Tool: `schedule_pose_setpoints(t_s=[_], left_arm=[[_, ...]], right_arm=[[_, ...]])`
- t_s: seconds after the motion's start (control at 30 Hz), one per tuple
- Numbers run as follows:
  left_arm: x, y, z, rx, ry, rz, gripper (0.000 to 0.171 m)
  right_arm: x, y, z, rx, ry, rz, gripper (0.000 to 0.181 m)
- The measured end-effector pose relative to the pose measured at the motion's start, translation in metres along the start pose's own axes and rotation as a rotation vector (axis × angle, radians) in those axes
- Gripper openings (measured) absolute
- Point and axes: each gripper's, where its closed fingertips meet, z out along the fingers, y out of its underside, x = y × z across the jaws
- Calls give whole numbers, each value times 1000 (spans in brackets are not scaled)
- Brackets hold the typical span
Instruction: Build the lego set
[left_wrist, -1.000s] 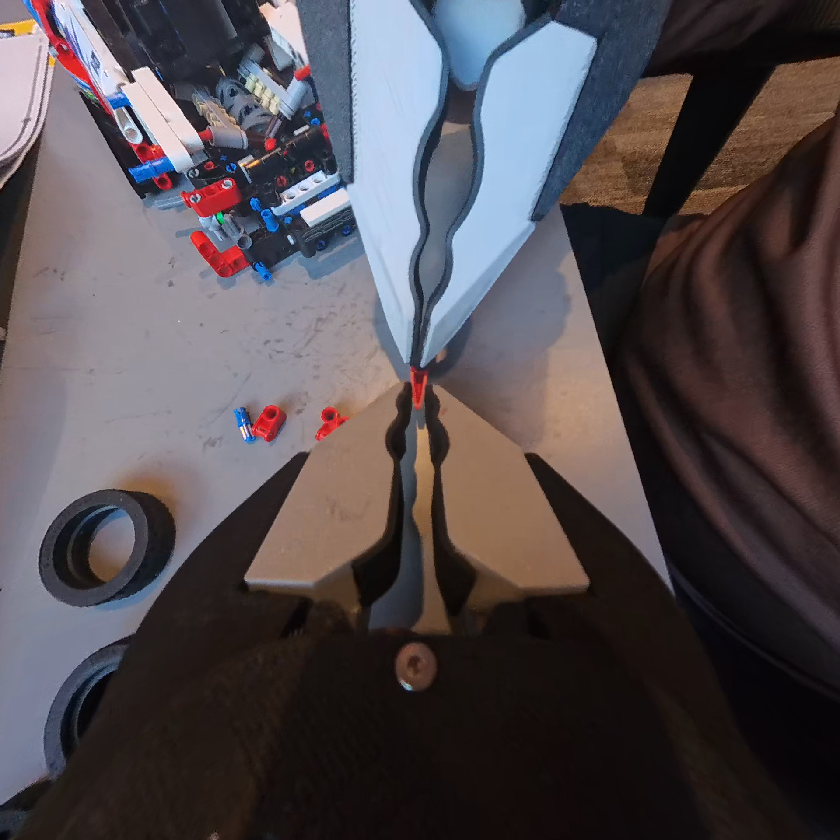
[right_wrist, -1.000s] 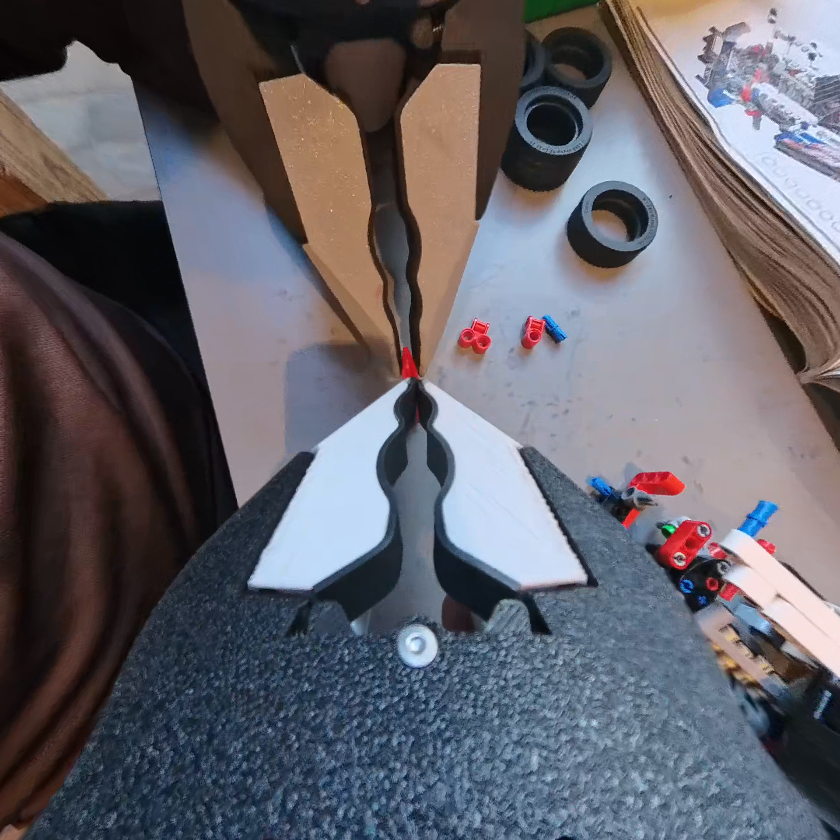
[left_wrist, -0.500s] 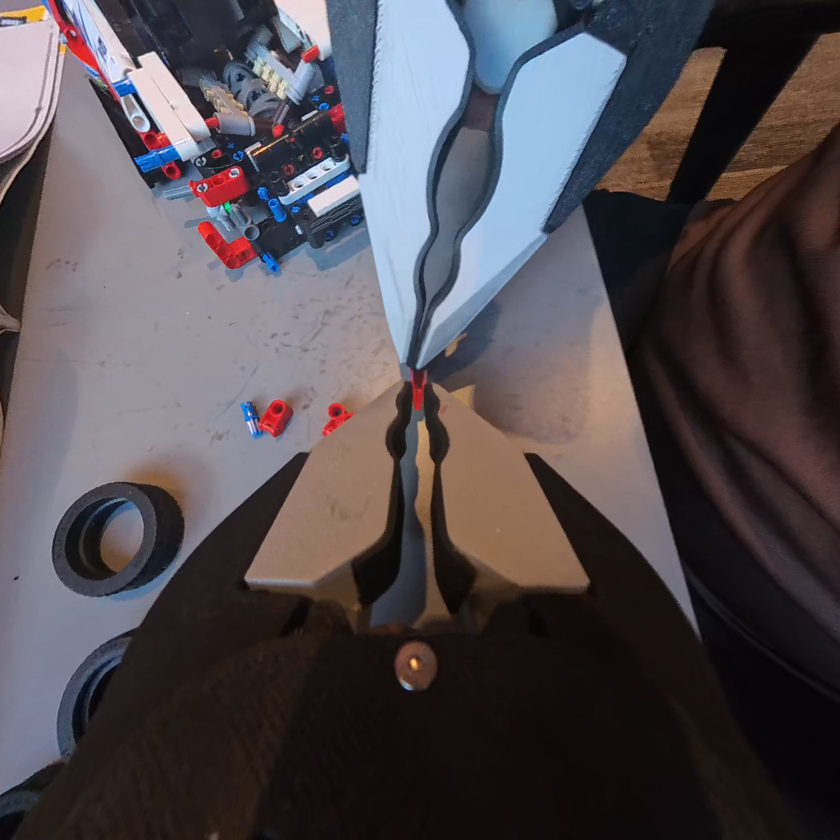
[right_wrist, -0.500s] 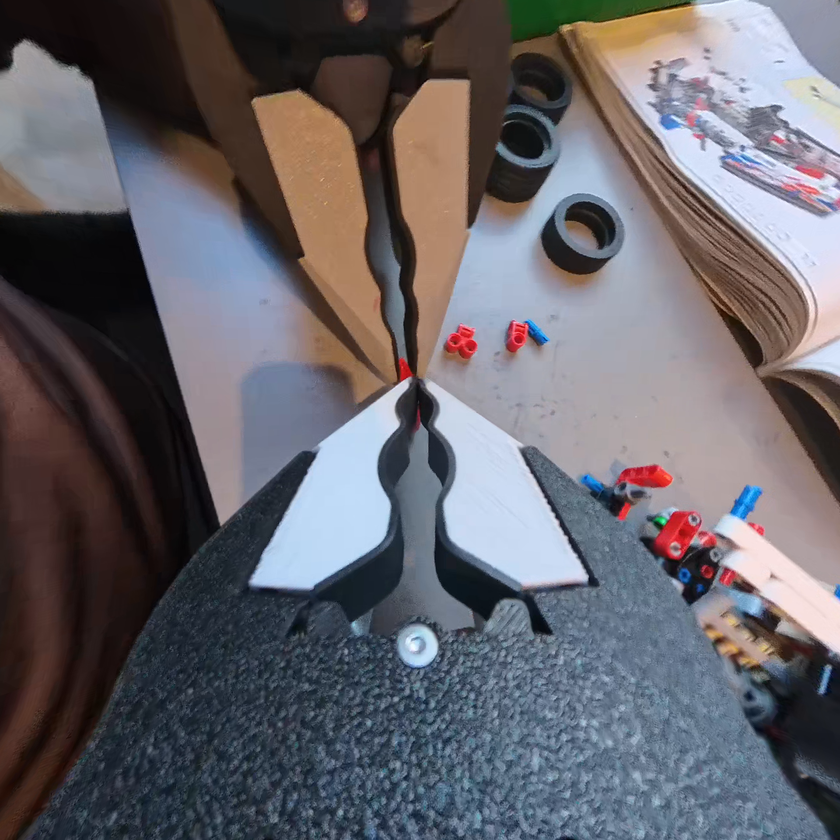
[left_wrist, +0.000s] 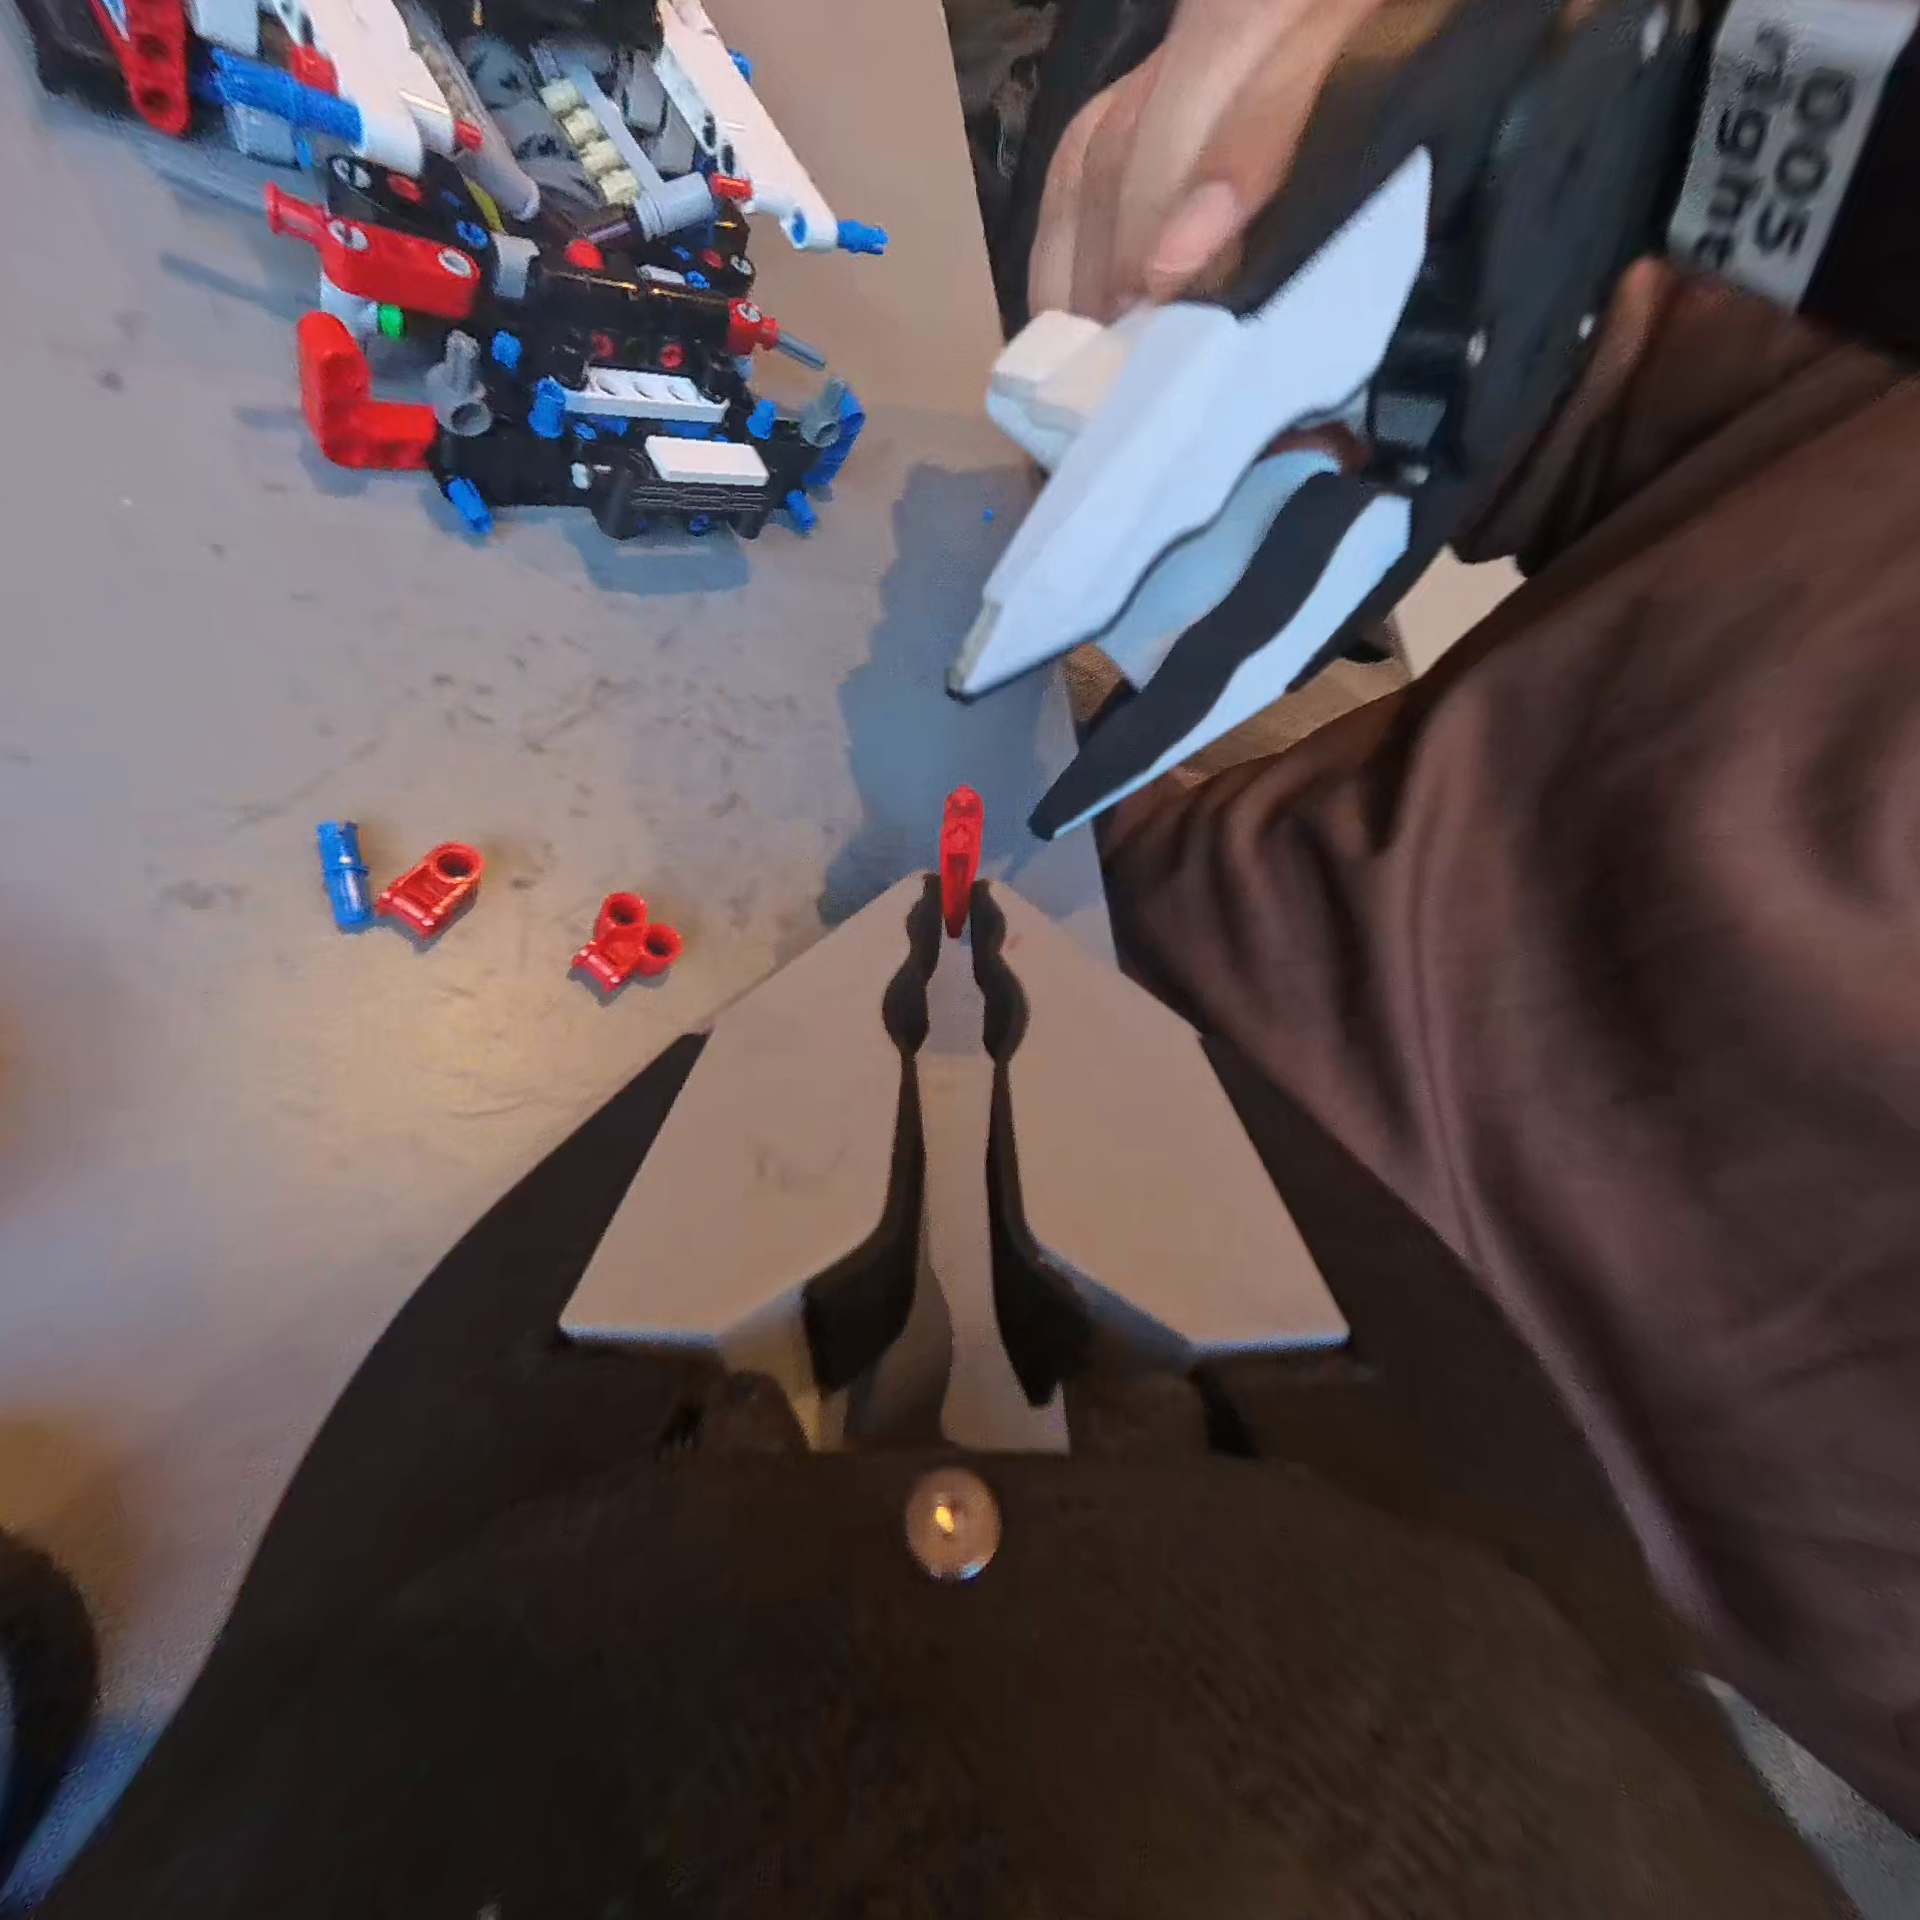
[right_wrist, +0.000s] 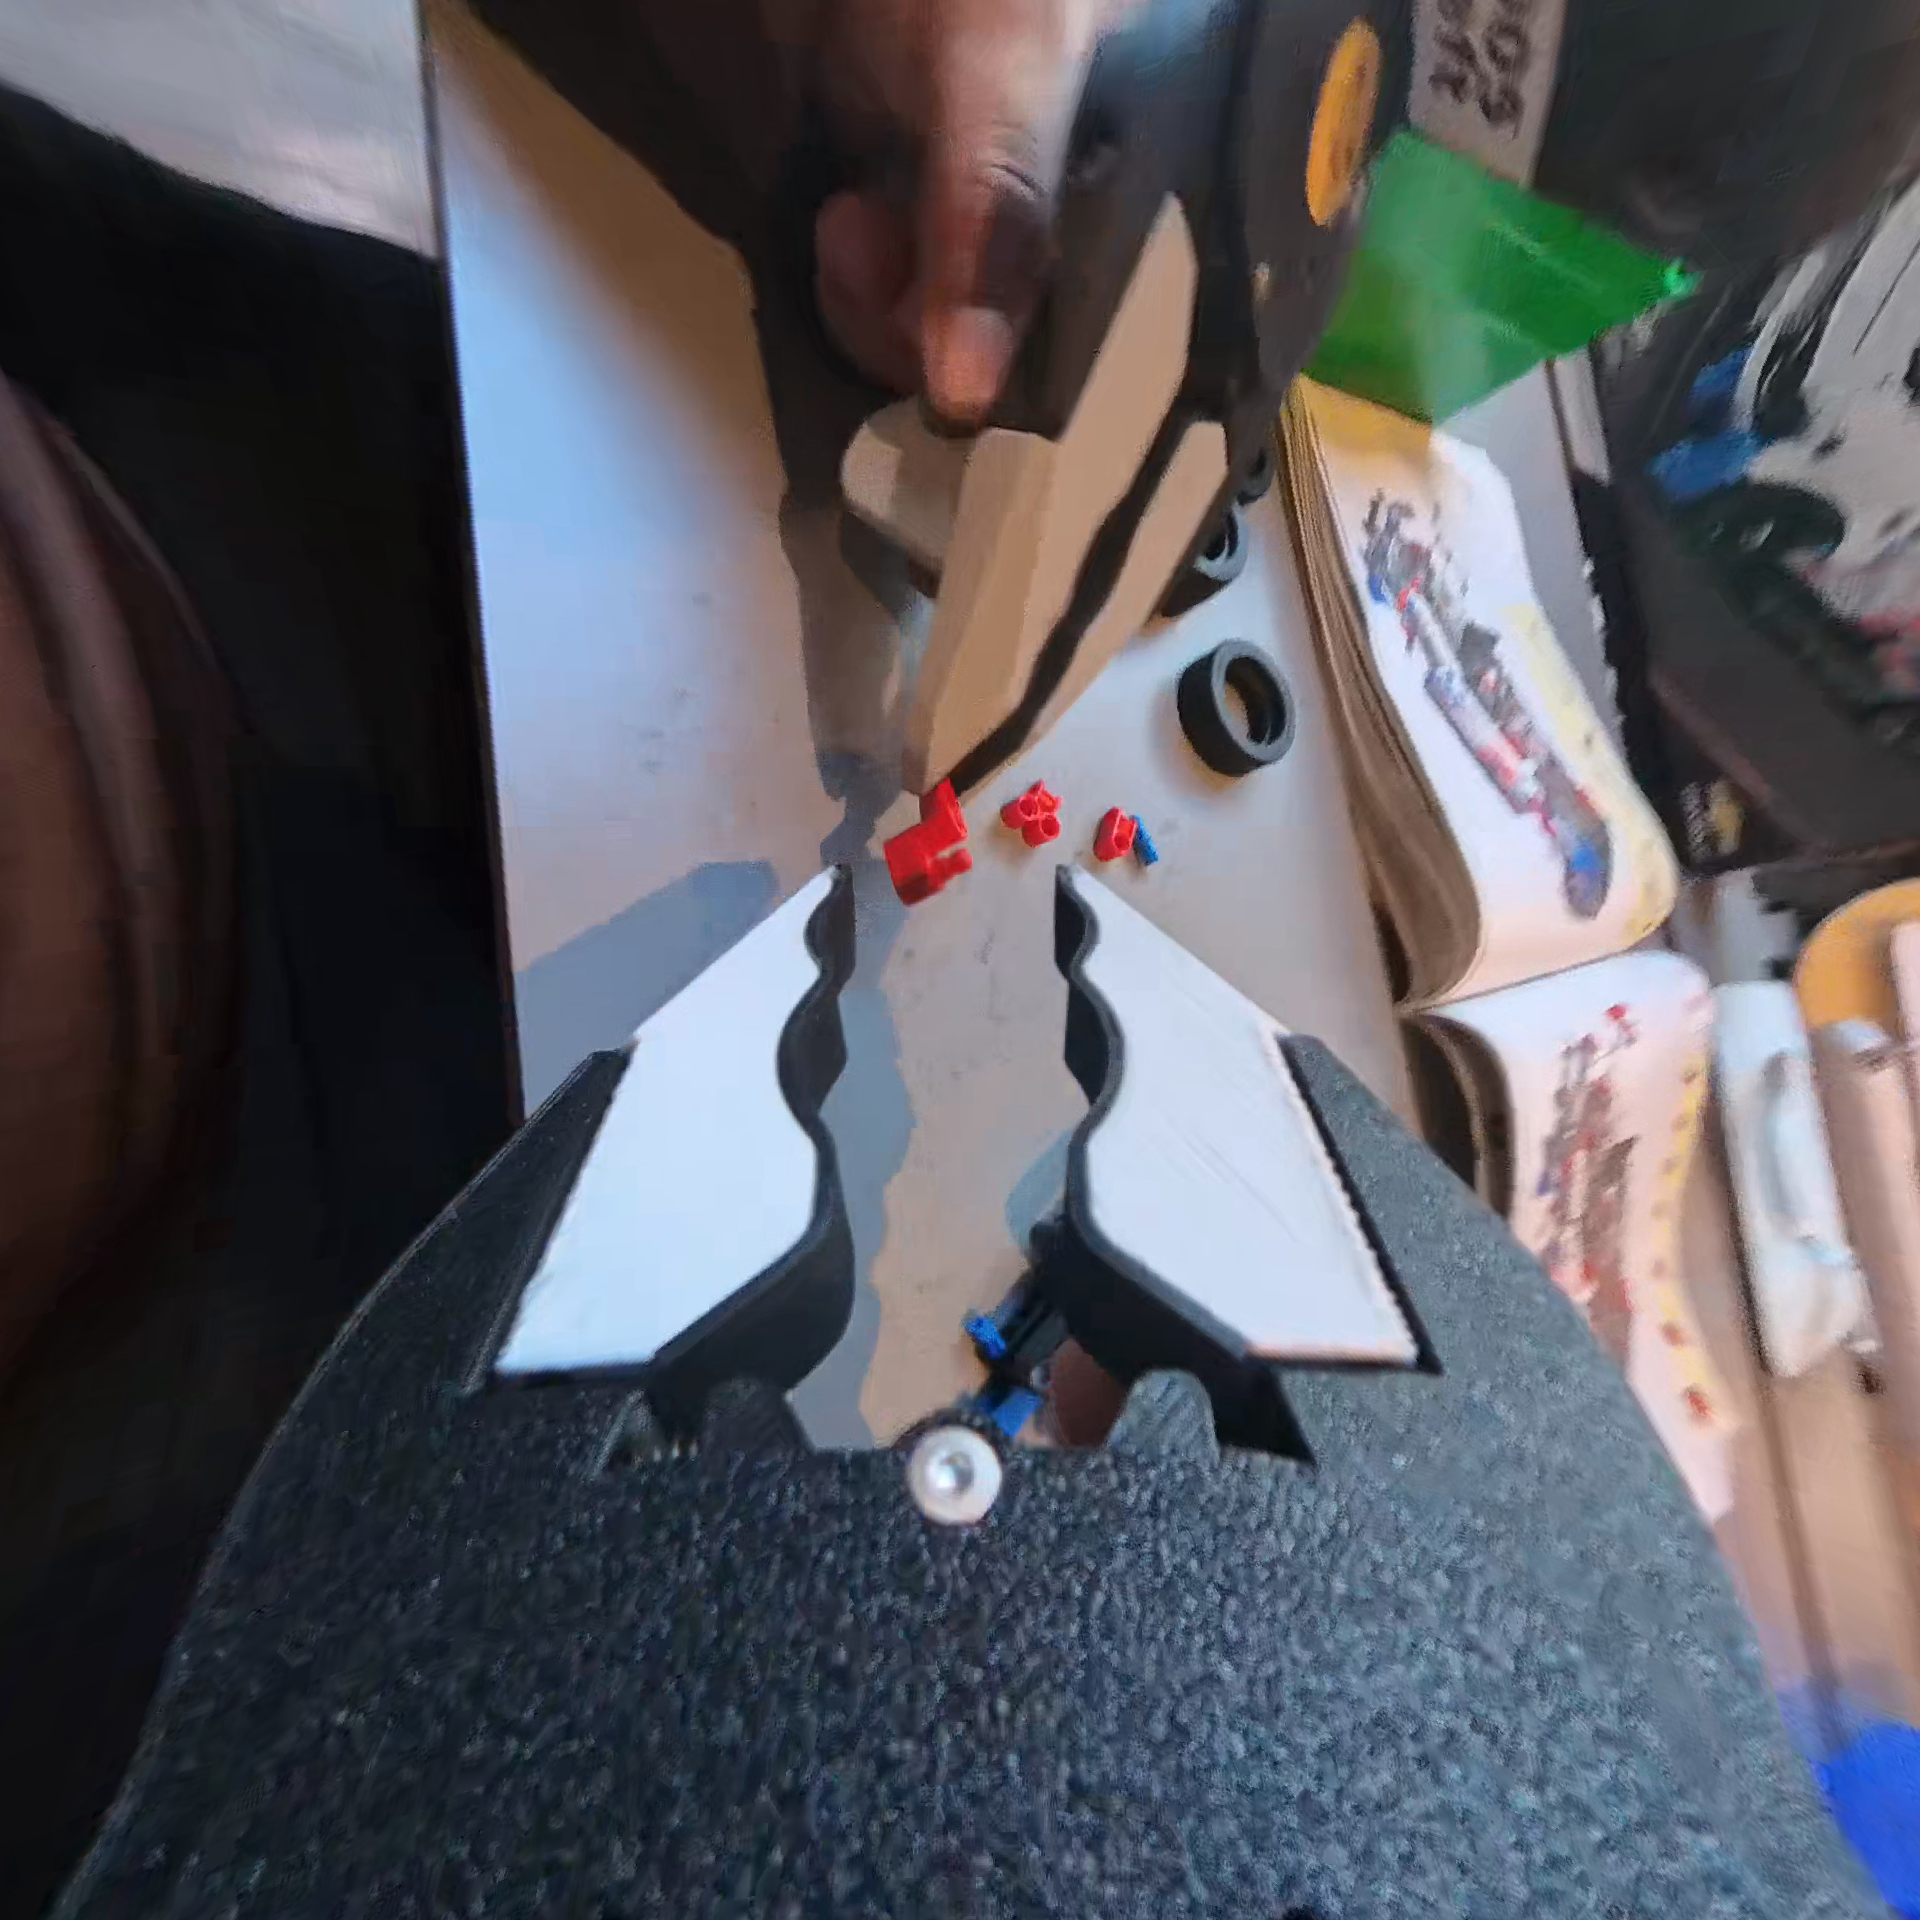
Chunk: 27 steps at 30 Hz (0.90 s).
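My left gripper (left_wrist: 954, 902) is shut on a small red lego piece (left_wrist: 959, 852) that sticks out past its tips; the piece also shows in the right wrist view (right_wrist: 928, 844). My right gripper (right_wrist: 951, 881) is open and empty, drawn back from the piece; it also shows in the left wrist view (left_wrist: 1003, 753) up and to the right. The half-built lego vehicle (left_wrist: 582, 312) stands at the table's far side. Two loose red connectors (left_wrist: 431, 883) (left_wrist: 627, 940) and a blue pin (left_wrist: 343, 873) lie on the grey table (left_wrist: 312, 665).
A black tyre (right_wrist: 1236, 707) lies on the table beyond the loose pieces. An open instruction booklet (right_wrist: 1475, 707) lies at the right, with a green object (right_wrist: 1475, 281) behind it. A person's brown sleeve (left_wrist: 1558, 935) fills the right side. The table edge runs close by. Less than 4 cm separates the two grippers' tips. My left tips are roughly 9 cm from the blue pin (left_wrist: 343, 873). It turns up in the right wrist view (right_wrist: 1144, 836) as well.
My right gripper has opened, let go of the red piece and pulled away. My left gripper still holds the piece. Both views have swung and are blurred.
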Motion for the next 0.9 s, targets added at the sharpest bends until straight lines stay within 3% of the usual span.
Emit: schedule_pose_setpoints(t_s=[0.17,0.3,0.4,0.73,0.8,0.9], left_arm=[[10,0,5,10,69,-96,2],[20,2,8,-9,110,-144,2],[23,5,10,-29,105,-162,2],[9,-2,4,21,-109,-27,2],[1,-3,2,24,-199,48,2],[-15,2,-2,-10,-362,198,2]], right_arm=[[-12,2,11,-67,32,-206,38],[-17,-2,11,-46,45,-283,17],[-22,-3,10,-39,42,-301,17],[-11,2,18,7,123,-108,18],[-13,5,16,11,78,-34,29],[-12,-1,-5,141,-28,181,24]])
